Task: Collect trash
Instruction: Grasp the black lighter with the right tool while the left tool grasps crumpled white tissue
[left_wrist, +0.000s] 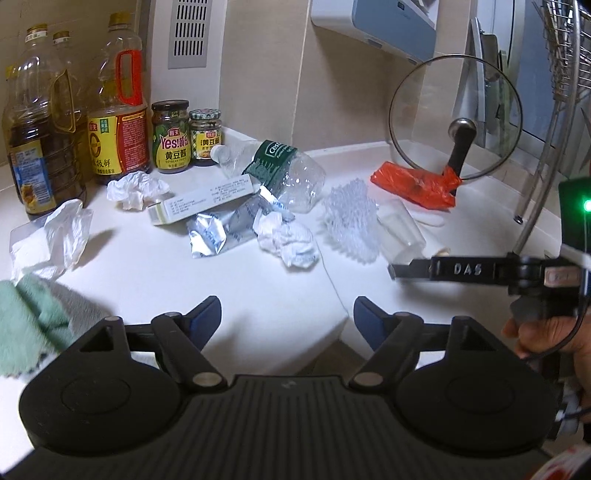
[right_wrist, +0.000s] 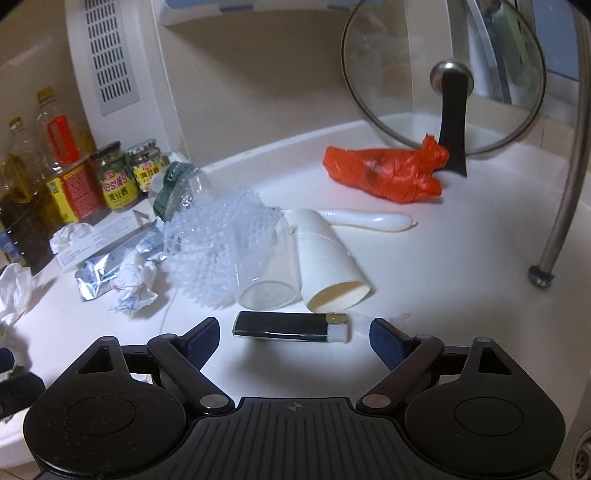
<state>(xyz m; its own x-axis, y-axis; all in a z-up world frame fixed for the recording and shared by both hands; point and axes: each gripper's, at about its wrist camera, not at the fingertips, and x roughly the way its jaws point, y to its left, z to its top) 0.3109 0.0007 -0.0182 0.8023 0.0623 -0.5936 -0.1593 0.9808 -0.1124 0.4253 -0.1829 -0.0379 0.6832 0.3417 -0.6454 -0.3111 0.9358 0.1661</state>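
We have collected nothing visible yet — both the left gripper (left_wrist: 287, 317) and right gripper (right_wrist: 294, 338) hold their fingers apart and empty, while around the crushed clear plastic bottle (left_wrist: 284, 173) the white table (left_wrist: 221, 280) is strewn with trash.

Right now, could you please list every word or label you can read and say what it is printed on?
"DAS": on a finger of the right gripper.
"Yes!" and "黄豆酱": on the taller jar.
"黄豆": on the shorter jar.
"Ces", cut off: on the green label of the plastic bottle.
Print on the box, foil pouch and oil bottles: too small or blurred.
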